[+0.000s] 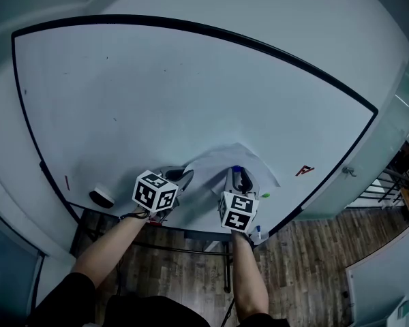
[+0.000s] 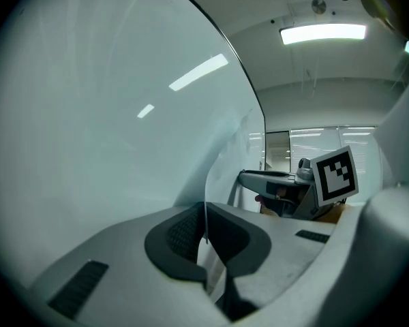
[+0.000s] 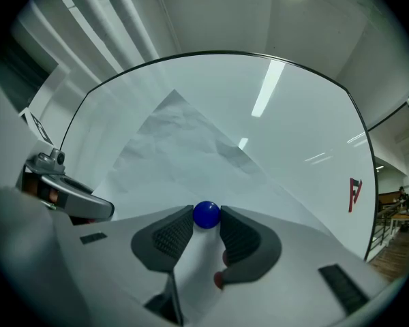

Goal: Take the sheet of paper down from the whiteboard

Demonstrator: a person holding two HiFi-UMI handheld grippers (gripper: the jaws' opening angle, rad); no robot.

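Observation:
A white sheet of paper (image 1: 221, 161) lies against the whiteboard (image 1: 157, 94) near its lower edge, creased and lifting at the left. My left gripper (image 1: 185, 176) is shut on the sheet's left edge; in the left gripper view the thin paper edge (image 2: 206, 213) stands pinched between the dark pads of that gripper (image 2: 206, 236). My right gripper (image 1: 238, 177) sits at the sheet's lower right. Its jaws close round a blue round magnet (image 3: 206, 214) that rests on the paper (image 3: 184, 148), with the right gripper (image 3: 206, 227) touching it on both sides.
A board eraser (image 1: 102, 197) sits at the board's lower left, near a red mark (image 1: 66, 182). A red shape (image 1: 304, 171) is stuck to the board right of the paper, and a green bit (image 1: 265, 196) lies by the right gripper. Wooden floor and a desk frame show below.

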